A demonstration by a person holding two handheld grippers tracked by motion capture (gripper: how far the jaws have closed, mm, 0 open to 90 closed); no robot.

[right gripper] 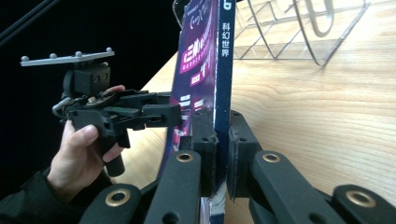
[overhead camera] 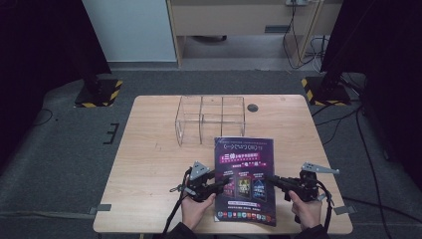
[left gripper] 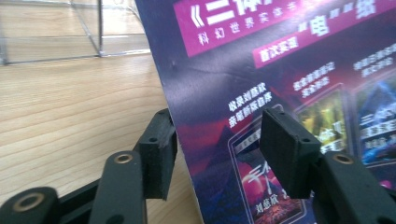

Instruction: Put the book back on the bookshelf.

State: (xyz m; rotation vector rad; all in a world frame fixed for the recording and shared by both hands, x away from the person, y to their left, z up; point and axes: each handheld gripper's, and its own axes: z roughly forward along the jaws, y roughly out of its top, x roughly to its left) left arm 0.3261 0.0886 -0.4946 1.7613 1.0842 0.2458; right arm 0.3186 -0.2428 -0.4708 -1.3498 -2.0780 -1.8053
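- Nearest to the person, two hands at the front table edge: left hand around the left gripper, right hand around the right gripper.
- Between them, a purple science-fiction magazine with Chinese print, its cover facing up toward the high camera.
- Right gripper clamped on the magazine at its dark blue spine edge, one black pad pressed on each side; closed on it.
- Left gripper with jaws apart, astride the magazine's left edge: one pad over the cover, the other pad beside the edge above the wood. Not pinching; a clear gap at each pad.
- Seen from the right gripper view, the left gripper reaching to the cover, grey three-cornered plate on top, left hand under it.
- Farther back, just behind the magazine's far edge, a clear acrylic organizer with compartments, standing on the wooden table.
- Beyond it to the right, a round cable hole in the tabletop.
- Past the table, grey carpet and two stand bases with yellow-black stripes.
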